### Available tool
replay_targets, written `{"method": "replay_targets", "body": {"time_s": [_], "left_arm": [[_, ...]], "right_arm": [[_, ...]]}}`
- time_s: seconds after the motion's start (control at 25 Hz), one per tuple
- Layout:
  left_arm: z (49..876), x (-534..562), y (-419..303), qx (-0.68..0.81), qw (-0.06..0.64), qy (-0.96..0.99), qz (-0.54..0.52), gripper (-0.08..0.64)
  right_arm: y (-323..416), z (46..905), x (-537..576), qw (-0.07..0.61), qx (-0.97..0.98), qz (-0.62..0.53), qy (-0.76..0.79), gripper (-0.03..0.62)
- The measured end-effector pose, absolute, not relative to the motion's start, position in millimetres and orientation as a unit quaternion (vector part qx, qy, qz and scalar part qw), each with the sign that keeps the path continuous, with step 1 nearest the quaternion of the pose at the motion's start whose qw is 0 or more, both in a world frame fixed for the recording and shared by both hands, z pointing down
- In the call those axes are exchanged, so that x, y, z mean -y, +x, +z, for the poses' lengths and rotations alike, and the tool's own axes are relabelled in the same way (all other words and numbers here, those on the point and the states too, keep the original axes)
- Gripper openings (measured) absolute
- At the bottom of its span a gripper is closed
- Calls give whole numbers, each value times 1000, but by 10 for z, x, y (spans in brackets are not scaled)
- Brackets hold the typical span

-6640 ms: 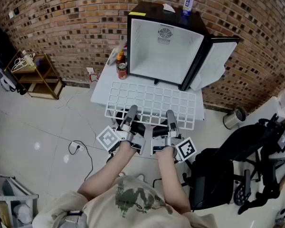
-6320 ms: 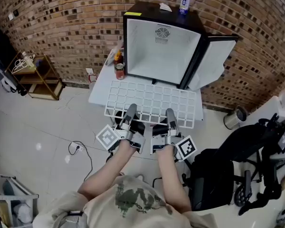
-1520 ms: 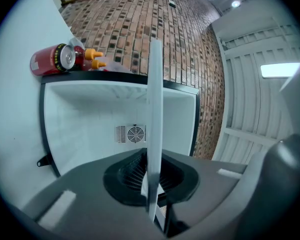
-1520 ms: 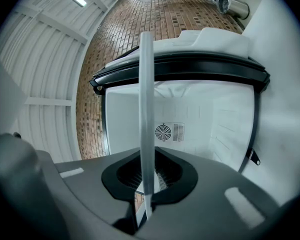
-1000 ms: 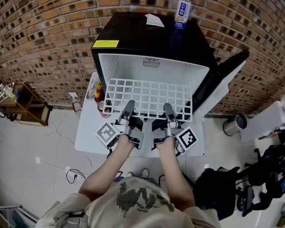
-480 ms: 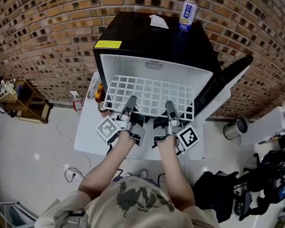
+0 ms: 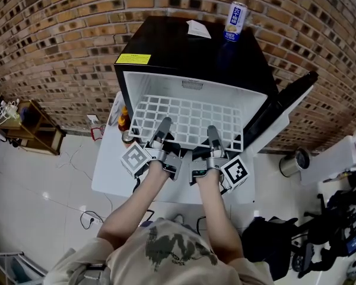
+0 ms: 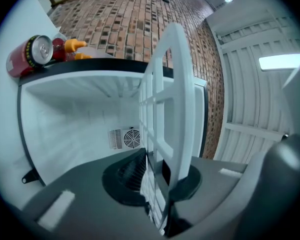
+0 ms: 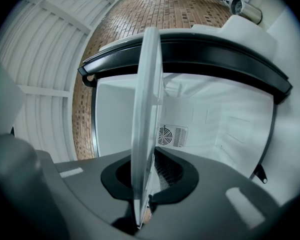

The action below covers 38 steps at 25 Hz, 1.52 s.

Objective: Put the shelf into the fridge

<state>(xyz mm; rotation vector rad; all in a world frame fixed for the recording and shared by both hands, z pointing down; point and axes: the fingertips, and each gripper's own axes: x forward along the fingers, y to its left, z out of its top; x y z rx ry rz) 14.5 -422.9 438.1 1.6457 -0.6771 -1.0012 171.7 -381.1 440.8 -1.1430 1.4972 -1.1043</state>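
Note:
A white wire-grid shelf lies flat with its far half inside the open black mini fridge. My left gripper is shut on the shelf's near edge at the left, my right gripper on the same edge at the right. In the left gripper view the shelf stands edge-on between the jaws, in front of the white fridge interior. In the right gripper view the shelf is likewise clamped edge-on, with the rear fan vent behind it.
The fridge door hangs open at the right. A drink can and a paper slip sit on the fridge top. A red can and sauce bottles stand on the white table left of the fridge.
Over the earlier frames the shelf went from lying on the table in front of the fridge to being held level in its opening. In the last second it slid slightly deeper inside.

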Motion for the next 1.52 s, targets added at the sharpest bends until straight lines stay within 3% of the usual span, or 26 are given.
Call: {"method": "replay_targets", "body": {"time_s": [1.52], "left_arm": [[4290, 4911, 254, 292, 495, 704, -418, 72]], "right_arm": [[1869, 4337, 4492, 465, -609, -422, -485, 58]]}}
